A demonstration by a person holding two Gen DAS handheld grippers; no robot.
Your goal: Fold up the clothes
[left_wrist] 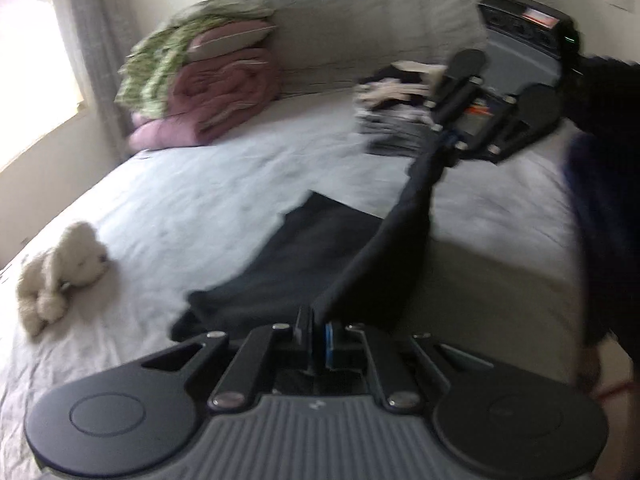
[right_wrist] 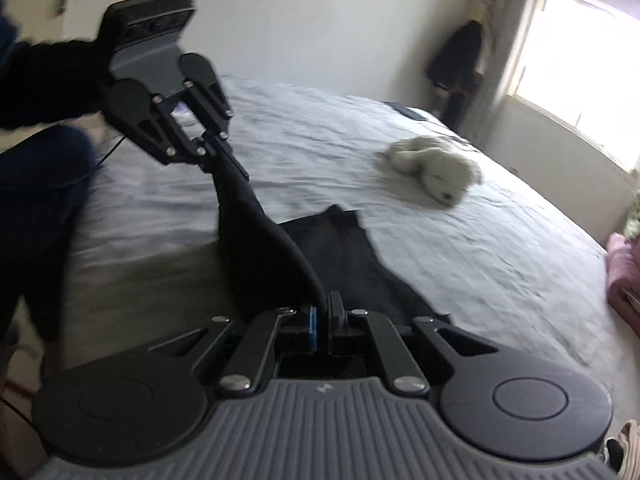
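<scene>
A black garment (left_wrist: 320,248) is held stretched between the two grippers above the near edge of a bed covered with a pale sheet (left_wrist: 192,208). In the left wrist view, the left gripper (left_wrist: 318,344) is seen at the near bottom with its jaws pinched narrow on one corner of the garment, the cloth rising from between the fingers. From there a taut edge of the fabric runs up and to the right to the right gripper (left_wrist: 450,138), which is also closed on the cloth, at the far end of that edge. The rest of the garment lies spread flat on the sheet, near the middle of the bed's near side. In the right wrist view the same arrangement is mirrored: the right gripper (right_wrist: 322,324) is clamped on the fabric at the near bottom, and the left gripper (right_wrist: 224,154) is seen up and to the left, gripping the other corner, held by a person's dark sleeve (right_wrist: 44,88). A stack of folded clothes (left_wrist: 394,112) is set on the far right of the bed in the left wrist view. A cream plush toy (left_wrist: 62,272) lies on the sheet, well apart from the garment. A rolled pink blanket (left_wrist: 224,100) with a green patterned cloth (left_wrist: 160,64) on it is placed at the far left by the headboard.
</scene>
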